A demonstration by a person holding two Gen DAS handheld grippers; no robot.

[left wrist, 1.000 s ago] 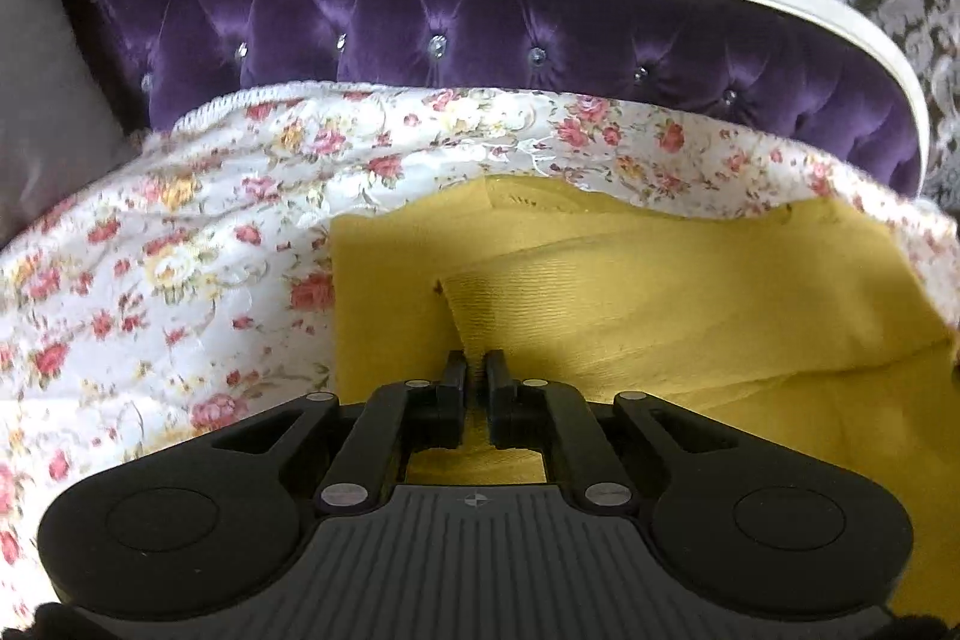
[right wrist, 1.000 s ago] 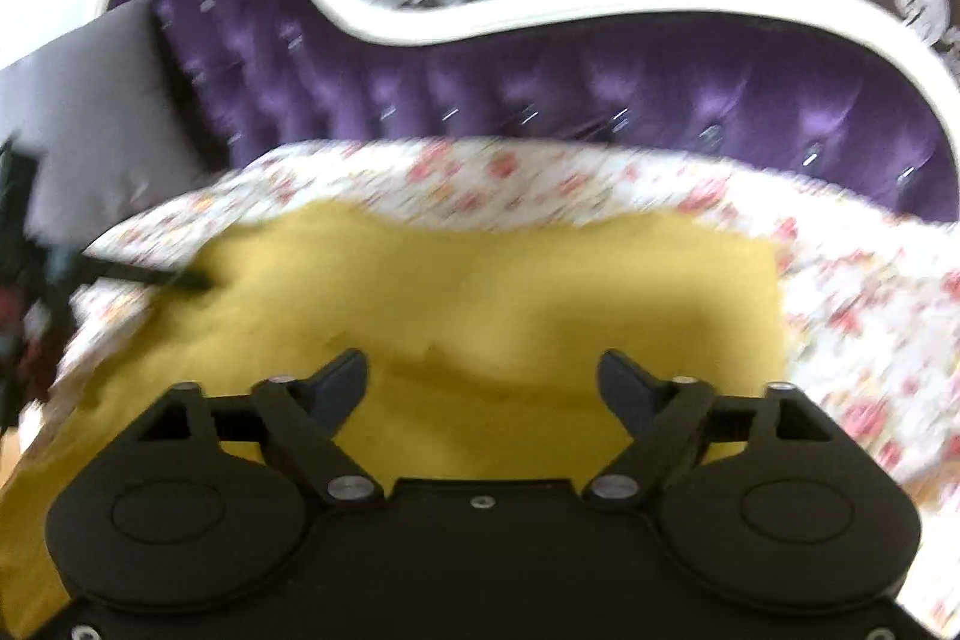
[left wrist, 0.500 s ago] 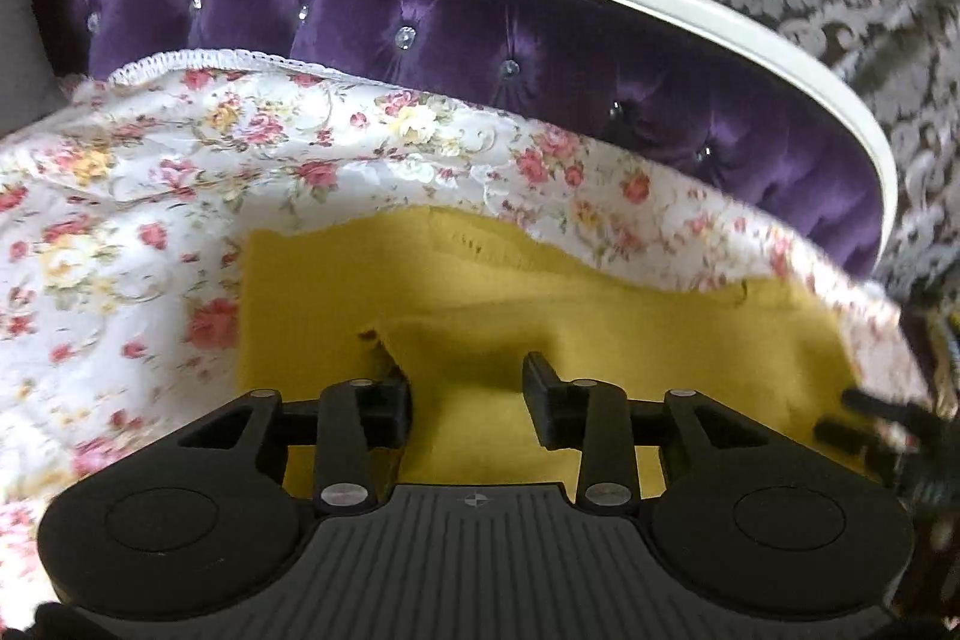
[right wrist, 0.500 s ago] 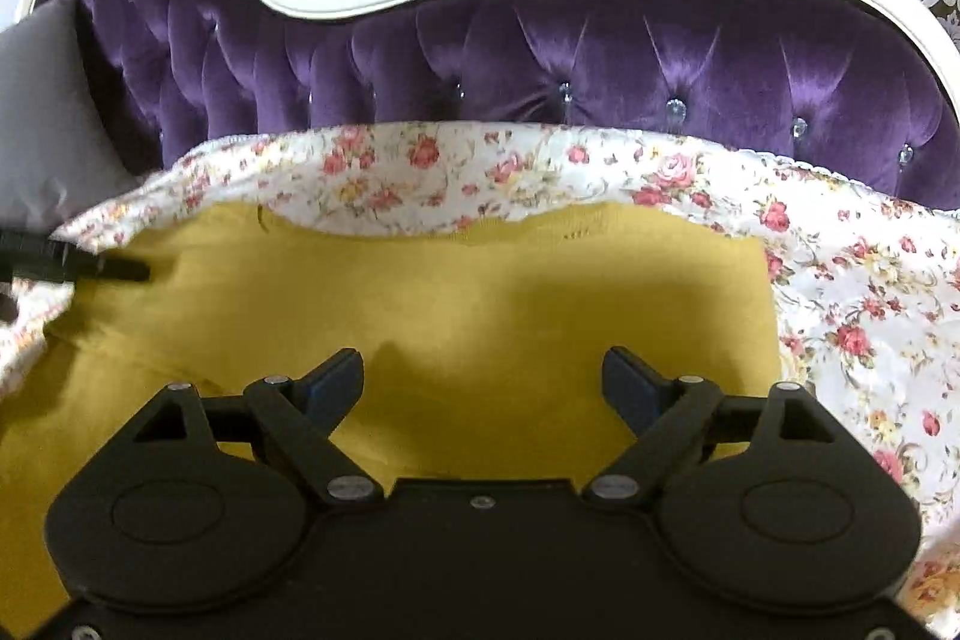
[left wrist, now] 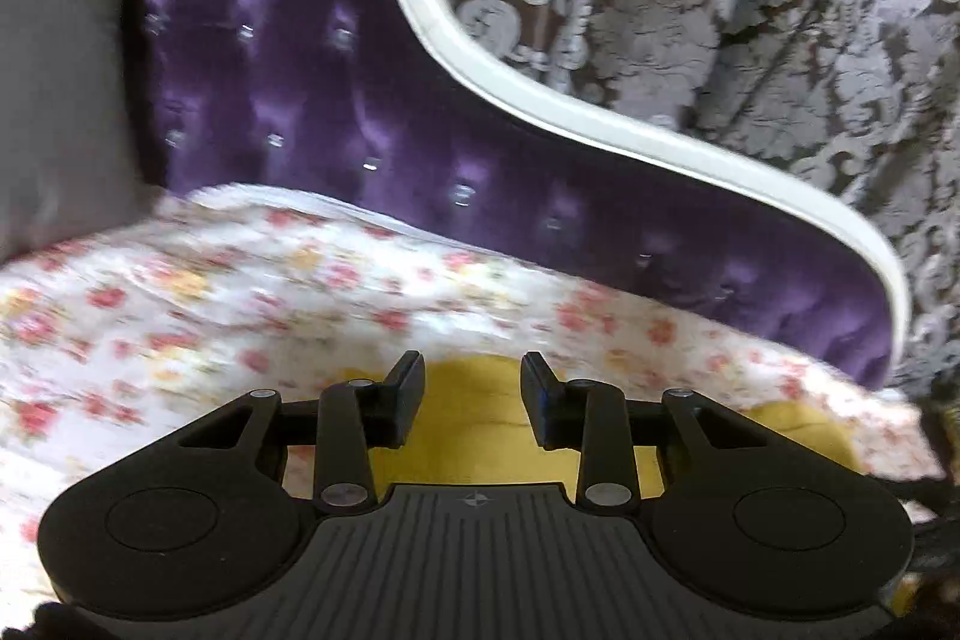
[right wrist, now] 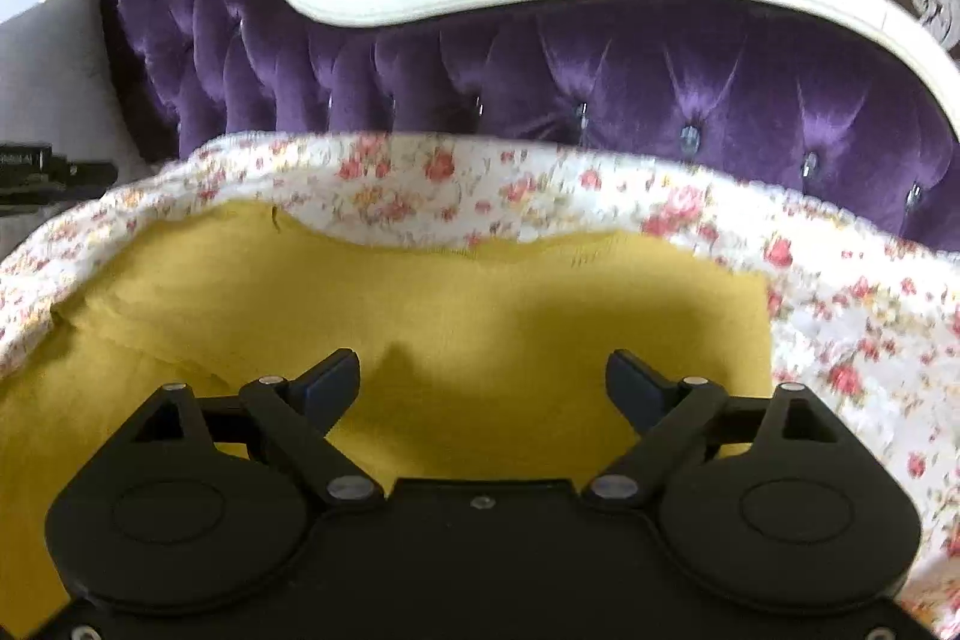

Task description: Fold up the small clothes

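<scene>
Now the left gripper [left wrist: 471, 388] is standing free of the yellow garment [right wrist: 420, 316]: a second ago its fingers were pinched shut on a folded flap of the cloth, and they have just been opening to a narrow gap with nothing between them. Through that gap only a patch of yellow is showing below, so the flap is looking released and laid down. The left wrist view, blurred by motion, is now taking in far more of the purple tufted sofa back [left wrist: 312, 100], the grey cushion [left wrist: 54, 40] and the patterned curtain [left wrist: 750, 10] than before, which is suggesting the hand is pulling up and away from the fabric.

The right gripper [right wrist: 483, 382] is hovering over the garment with its fingers spread wide, holding nothing, much as it was half a second ago. Beneath it the garment is lying fairly flat on the floral sheet [right wrist: 840, 316] that is covering the sofa seat, its far edge running just short of the sheet's border and its right edge looking straight. At the left edge of the right wrist view, a dark tip of the other tool [right wrist: 42, 172] is showing above the sheet.

Judging from this, one fold is being finished, and the cloth is waiting for a fresh grasp, probably on an edge, for the next fold.
</scene>
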